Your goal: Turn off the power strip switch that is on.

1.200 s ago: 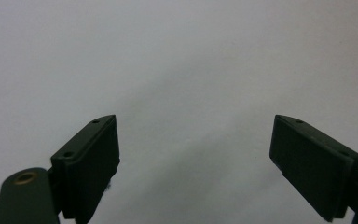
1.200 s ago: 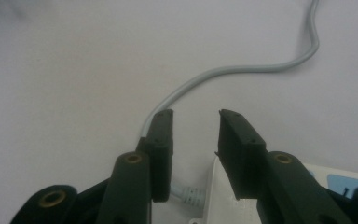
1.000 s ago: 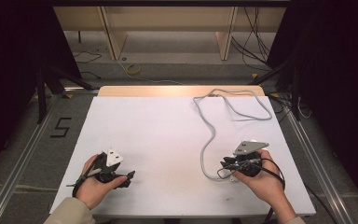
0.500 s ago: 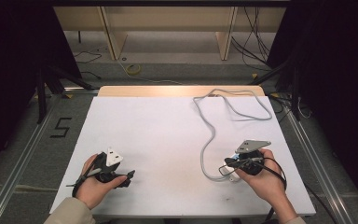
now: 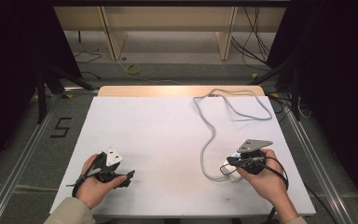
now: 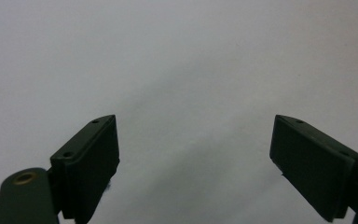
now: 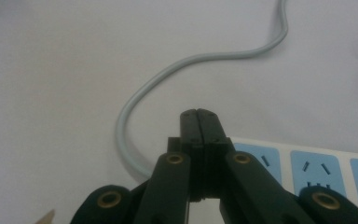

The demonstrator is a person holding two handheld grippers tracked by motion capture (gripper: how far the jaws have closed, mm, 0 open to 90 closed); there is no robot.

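1. The right gripper [image 7: 199,113] has its jaws clenched flat against each other with nothing between them. In the right gripper view its tip sits over the end of a white power strip [image 7: 307,165] with blue socket faces, just where the grey cord [image 7: 177,65] leaves it.
2. The left gripper [image 6: 193,140] has its jaws spread wide, released and empty, with bare white table beneath.
3. The power strip [image 5: 230,169] lies near the table's right front corner, mostly hidden under the right gripper [image 5: 241,162]. Its cord [image 5: 209,140] runs toward the far edge and loops there near the right far corner.
4. Judging by this, the step in hand is the approach to the power strip; no grasp is made yet.
5. The next move likely calls for the right jaws to part and settle around the strip's end or the cord beside it, low enough to catch it without pushing it along the table.
6. The right hand [image 5: 265,179] comes in from the front edge, wrapped around its gripper, which points leftward and down at the strip.
7. The left hand [image 5: 95,184] rests near the left front corner of the table [image 5: 144,130], its gripper [image 5: 123,177] held low and pointing right, well apart from the strip.
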